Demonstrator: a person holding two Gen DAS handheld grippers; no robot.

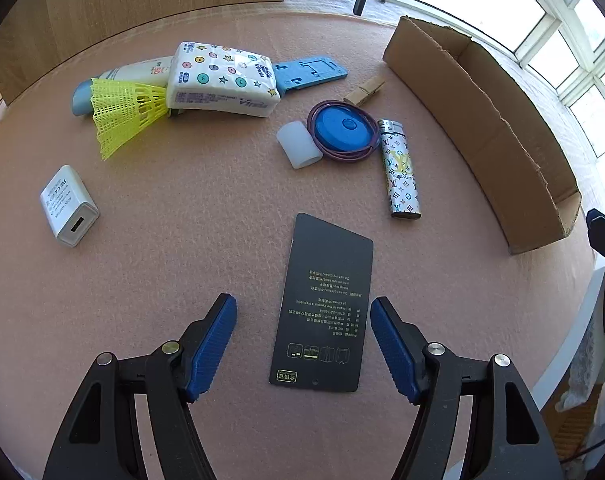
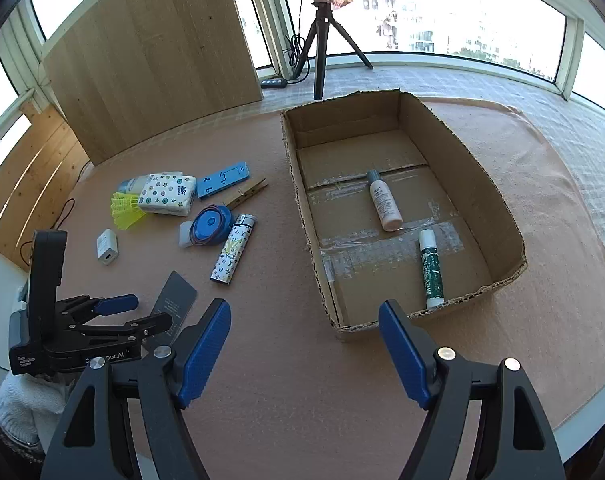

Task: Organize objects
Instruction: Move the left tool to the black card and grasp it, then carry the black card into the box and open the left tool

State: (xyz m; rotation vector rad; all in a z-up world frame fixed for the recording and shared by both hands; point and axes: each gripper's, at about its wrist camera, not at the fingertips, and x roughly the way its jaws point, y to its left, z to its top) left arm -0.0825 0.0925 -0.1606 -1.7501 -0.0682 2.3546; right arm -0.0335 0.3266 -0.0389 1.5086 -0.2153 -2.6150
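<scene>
My left gripper (image 1: 303,306) is open, its fingers either side of the near end of a flat black card (image 1: 324,304) on the pink table. Beyond lie a patterned lighter (image 1: 398,170), a blue round case (image 1: 342,128), a white cap (image 1: 298,145), a wooden clothespin (image 1: 364,90), a tissue pack (image 1: 224,80), a yellow shuttlecock (image 1: 122,114) and a white charger (image 1: 68,206). My right gripper (image 2: 304,310) is open and empty at the near end of the cardboard box (image 2: 498,200), which holds a pink bottle (image 2: 384,206) and a green tube (image 2: 431,268). The left gripper (image 2: 130,312) shows in the right wrist view.
A blue plastic holder (image 1: 310,74) and a sunscreen tube (image 1: 138,70) lie behind the tissue pack. A wooden board (image 2: 150,60) and a tripod (image 2: 322,36) stand past the table's far edge. The table edge runs close on my right (image 2: 582,412).
</scene>
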